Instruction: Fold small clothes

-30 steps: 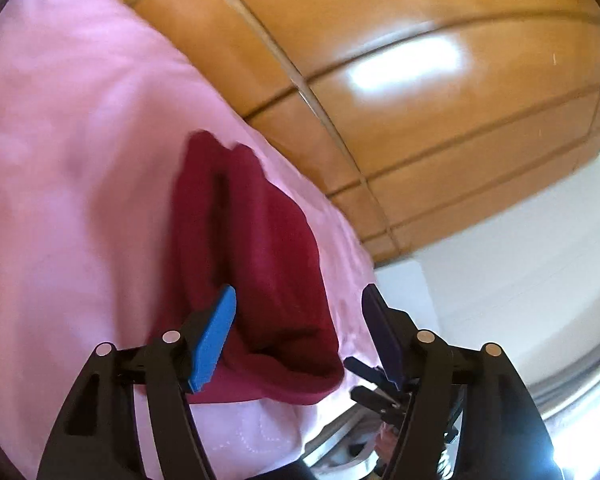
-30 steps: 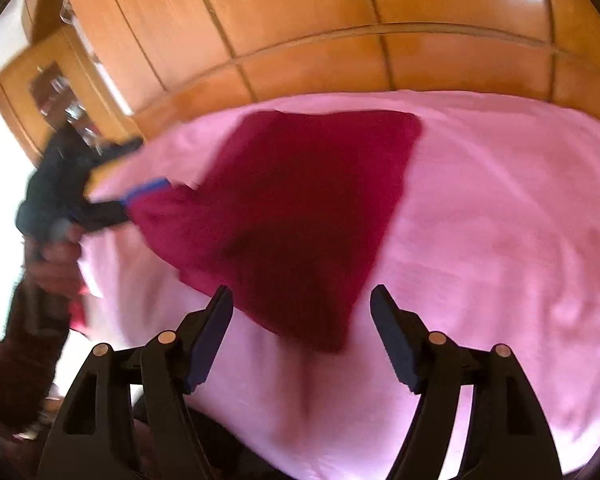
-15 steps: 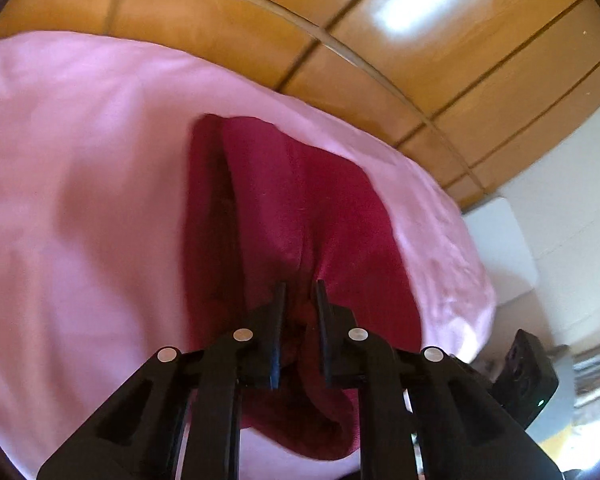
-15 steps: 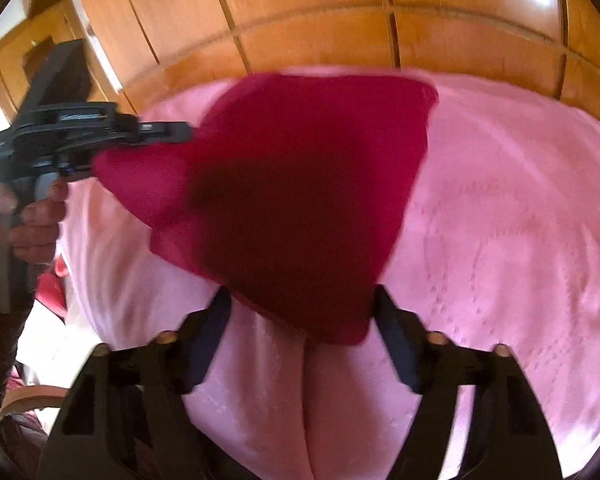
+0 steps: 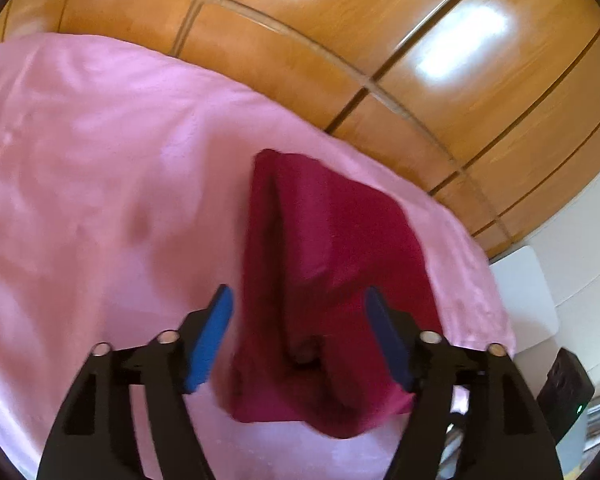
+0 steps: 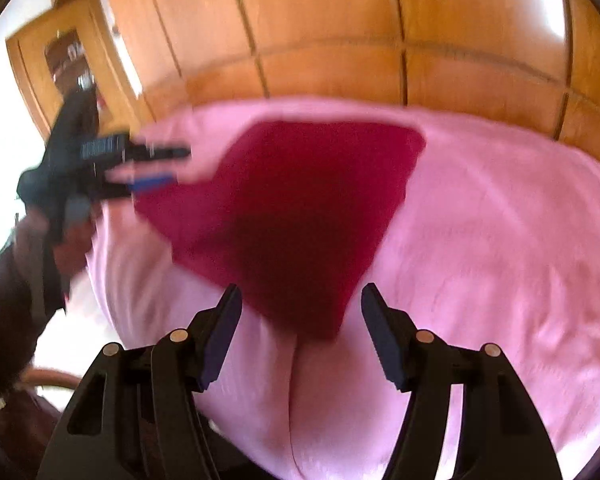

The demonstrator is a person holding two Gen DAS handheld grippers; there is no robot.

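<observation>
A pink bedspread (image 5: 100,184) covers a bed that sits against a glossy wooden panelled wall (image 5: 380,60).

The left gripper (image 5: 298,320) hovers low over the bed with its blue-padded jaws spread wide, holding nothing. Between and beyond them lies a dark red garment (image 5: 332,264), doubled over so that one layer lies on another, with a crease running away from the camera. Its near end is bunched and bulges unevenly. It lies near the right-hand edge of the bed.

In the right wrist view the same garment (image 6: 300,216) shows as a rough triangle, its near corner pointing toward the right gripper (image 6: 300,312). That gripper's jaws are also wide apart and empty, poised just short of the corner.

It seems that a first fold is in place. The shape is not yet neat or compact, so at least one more fold and some smoothing probably remain.
</observation>
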